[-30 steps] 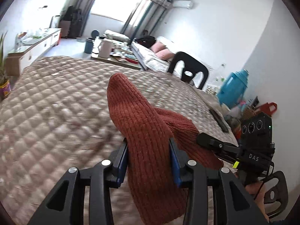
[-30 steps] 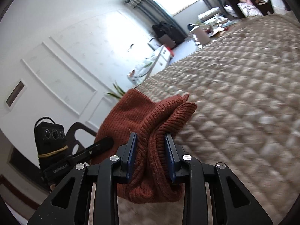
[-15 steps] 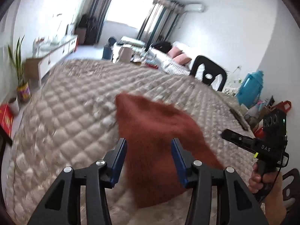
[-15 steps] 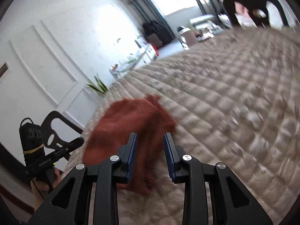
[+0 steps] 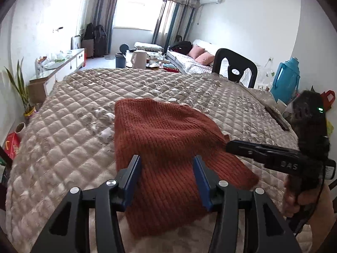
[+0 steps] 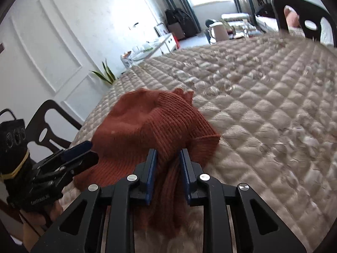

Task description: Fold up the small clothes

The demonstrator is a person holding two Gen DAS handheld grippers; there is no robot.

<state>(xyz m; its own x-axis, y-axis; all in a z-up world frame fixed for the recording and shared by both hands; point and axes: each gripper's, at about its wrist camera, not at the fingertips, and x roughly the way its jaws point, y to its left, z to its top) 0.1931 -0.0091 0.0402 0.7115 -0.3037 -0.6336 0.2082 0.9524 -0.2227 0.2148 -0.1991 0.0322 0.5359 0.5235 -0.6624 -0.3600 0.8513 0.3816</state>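
A rust-red knitted garment (image 5: 164,145) lies spread on the quilted beige bedspread (image 5: 63,126). My left gripper (image 5: 167,176) is shut on its near edge, the wide fabric filling the gap between the blue pads. My right gripper (image 6: 167,169) is shut on a bunched edge of the same garment (image 6: 147,130). In the left wrist view the right gripper (image 5: 273,156) reaches in from the right at the garment's side. In the right wrist view the left gripper (image 6: 73,158) sits at the garment's left edge.
A black chair (image 5: 233,67) stands at the bed's far right, another (image 6: 48,124) by the near left side. A blue flask (image 5: 284,80) and clutter sit to the right. A dark remote-like object (image 5: 276,116) lies on the bed's right edge.
The garment was held up bunched in the air; both grippers have swung it forward and down, and it now lies spread flat on the bedspread, still held.
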